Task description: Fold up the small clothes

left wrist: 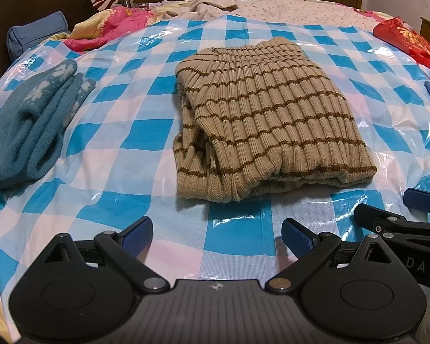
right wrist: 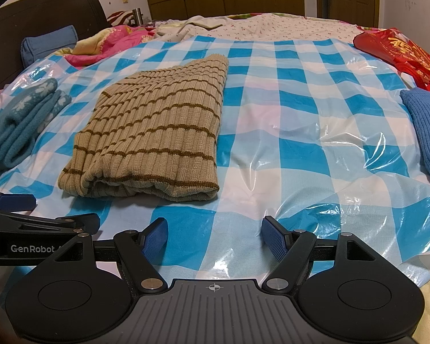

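Observation:
A beige ribbed sweater with brown stripes (left wrist: 266, 120) (right wrist: 157, 132) lies folded into a rectangle on the blue-and-white checked plastic sheet (left wrist: 123, 143) (right wrist: 286, 149). My left gripper (left wrist: 216, 236) hovers open just in front of the sweater's near edge, nothing between its blue pads. My right gripper (right wrist: 215, 239) is open too, to the right of the sweater's near corner, over bare sheet. Each gripper shows at the edge of the other's view: the right one (left wrist: 410, 209), the left one (right wrist: 23, 212).
A folded teal fleece garment (left wrist: 31, 120) (right wrist: 20, 126) lies at the left. A blue knit piece (right wrist: 427, 137) lies at the right, a red bag (right wrist: 401, 54) behind it. A pink quilt (left wrist: 106, 25) and blue pillow (left wrist: 34, 34) sit by the dark headboard (right wrist: 43, 11).

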Available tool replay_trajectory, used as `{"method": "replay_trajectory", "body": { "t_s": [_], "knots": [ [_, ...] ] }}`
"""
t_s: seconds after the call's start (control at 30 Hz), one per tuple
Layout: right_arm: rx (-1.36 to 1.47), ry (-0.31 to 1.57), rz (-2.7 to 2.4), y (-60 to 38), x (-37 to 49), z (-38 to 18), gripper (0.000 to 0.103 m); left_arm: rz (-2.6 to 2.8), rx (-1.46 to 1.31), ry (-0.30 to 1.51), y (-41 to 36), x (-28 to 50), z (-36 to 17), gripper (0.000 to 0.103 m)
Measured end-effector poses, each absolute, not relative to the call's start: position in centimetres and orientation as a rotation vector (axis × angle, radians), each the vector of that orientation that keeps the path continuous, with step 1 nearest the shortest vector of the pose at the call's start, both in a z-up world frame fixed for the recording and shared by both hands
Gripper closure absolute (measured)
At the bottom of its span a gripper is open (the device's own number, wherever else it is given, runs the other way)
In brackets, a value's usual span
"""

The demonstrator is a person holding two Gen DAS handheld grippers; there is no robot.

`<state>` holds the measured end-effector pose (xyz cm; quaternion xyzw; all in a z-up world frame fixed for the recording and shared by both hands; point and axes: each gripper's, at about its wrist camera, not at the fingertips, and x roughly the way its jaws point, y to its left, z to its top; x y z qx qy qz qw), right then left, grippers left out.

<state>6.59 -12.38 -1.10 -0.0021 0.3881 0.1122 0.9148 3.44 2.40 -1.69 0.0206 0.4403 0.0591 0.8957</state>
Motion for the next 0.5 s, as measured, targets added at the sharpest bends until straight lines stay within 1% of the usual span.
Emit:
{"method": "replay_trajectory", "body": {
  "t_s": [0.5],
  "knots": [
    [-0.004,0.799,0.231,-12.39,6.61,-1.11,0.028,0.123,0.044,0.913,2.36,3.47,-1.71,0.000]
  ]
}}
